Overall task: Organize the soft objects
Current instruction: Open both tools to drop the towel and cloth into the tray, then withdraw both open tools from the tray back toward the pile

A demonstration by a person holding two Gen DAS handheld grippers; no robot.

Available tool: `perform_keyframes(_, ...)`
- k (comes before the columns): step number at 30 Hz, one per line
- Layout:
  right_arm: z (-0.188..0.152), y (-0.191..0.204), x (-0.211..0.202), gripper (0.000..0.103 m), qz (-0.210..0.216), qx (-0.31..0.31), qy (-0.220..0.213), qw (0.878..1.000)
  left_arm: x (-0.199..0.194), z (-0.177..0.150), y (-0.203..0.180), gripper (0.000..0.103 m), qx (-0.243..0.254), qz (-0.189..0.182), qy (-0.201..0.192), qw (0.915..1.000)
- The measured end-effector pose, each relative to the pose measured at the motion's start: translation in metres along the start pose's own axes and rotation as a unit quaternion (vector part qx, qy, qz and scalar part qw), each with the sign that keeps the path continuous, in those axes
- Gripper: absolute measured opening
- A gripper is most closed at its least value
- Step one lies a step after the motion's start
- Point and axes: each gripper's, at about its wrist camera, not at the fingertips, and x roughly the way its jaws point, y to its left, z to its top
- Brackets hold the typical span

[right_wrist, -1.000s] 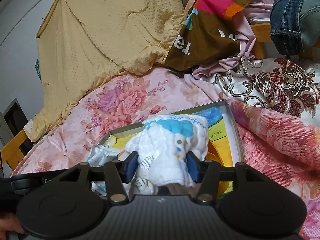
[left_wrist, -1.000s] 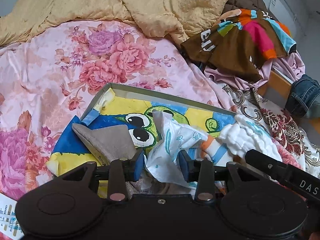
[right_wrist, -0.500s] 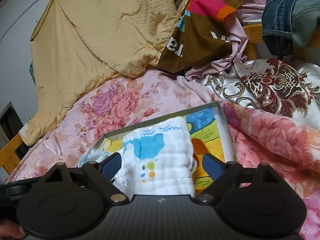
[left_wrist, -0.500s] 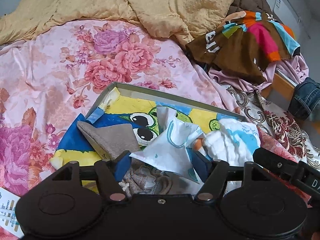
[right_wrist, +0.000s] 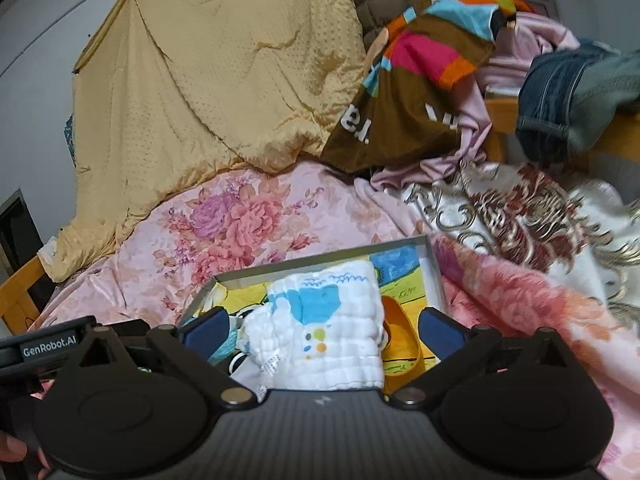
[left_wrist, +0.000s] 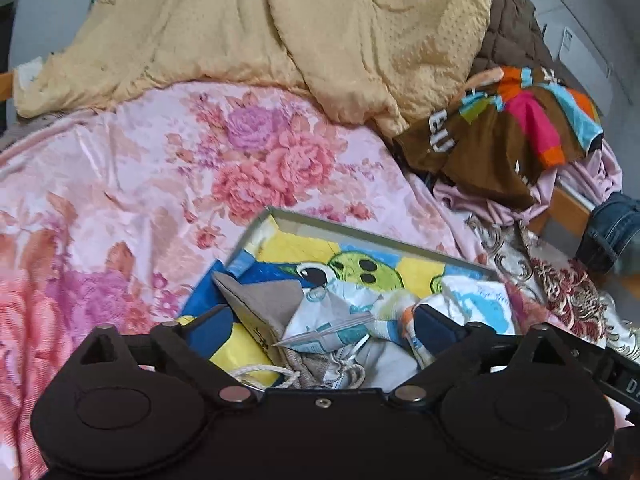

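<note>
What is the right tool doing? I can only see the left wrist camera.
Observer: The right tool is open. Its jaws have just been opening, and the white cloth lies loose between them in the box.
Operator: Does the cloth have pictures?
Observer: Yes, a blue shape, with little green, orange and blue dots below it.
Operator: Can you see anybody?
Observer: Only part of a hand, at the bottom-left edge.
</note>
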Motion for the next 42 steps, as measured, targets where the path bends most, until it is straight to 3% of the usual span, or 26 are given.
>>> perform_keyframes(15, -0.009, 0.040, -0.105, 0.103, -0.011, -0.056, -0.030, 0.998, -0.095, -0.023, 0.006, 0.102, 0.022, -0.018, -0.017, 0.9995)
perform_keyframes(23, -0.036, 0.066, -0.151, 0.103, 0.002, -0.077, -0.039, 0.996, -0.145, -0.051, 0.029, 0.102, 0.032, 0.002, -0.015, 0.9994)
perform_keyframes(31, -0.078, 0.091, -0.175, 0.103, 0.010, -0.099, -0.032, 0.995, -0.179, -0.071, 0.052, 0.102, 0.037, -0.002, -0.001, 0.9993)
perform_keyframes(42, -0.113, 0.097, -0.189, 0.103, 0.006, -0.090, -0.003, 0.996, -0.204, -0.092, 0.073, 0.102, 0.091, -0.012, 0.023, 0.9955)
